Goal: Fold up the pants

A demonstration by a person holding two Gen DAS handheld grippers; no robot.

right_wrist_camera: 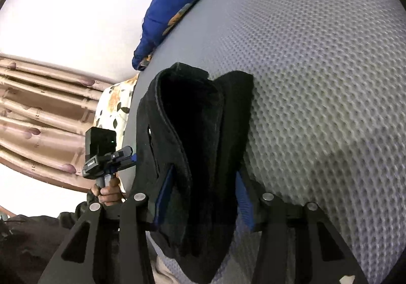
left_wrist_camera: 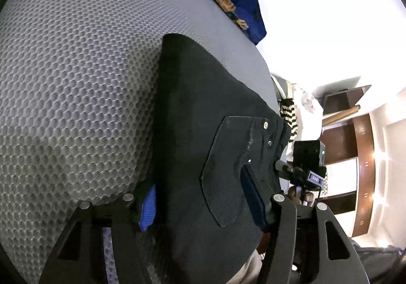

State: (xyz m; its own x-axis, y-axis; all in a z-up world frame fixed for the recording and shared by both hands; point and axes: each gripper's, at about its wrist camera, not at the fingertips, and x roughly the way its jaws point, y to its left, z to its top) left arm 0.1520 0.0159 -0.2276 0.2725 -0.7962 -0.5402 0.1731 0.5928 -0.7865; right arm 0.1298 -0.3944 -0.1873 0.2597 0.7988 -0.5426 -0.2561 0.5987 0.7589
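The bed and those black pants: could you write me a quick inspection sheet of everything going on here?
Surface: grey honeycomb-textured mattress.
Job's things: black pants, back pocket facing up, partly folded.
Clutter: blue patterned blanket at the far edge.
Grippers: left gripper and right gripper each have pants fabric between their blue pads.
Cables: nothing seen.
Surroundings: pleated curtain, wooden furniture, bright white wall.
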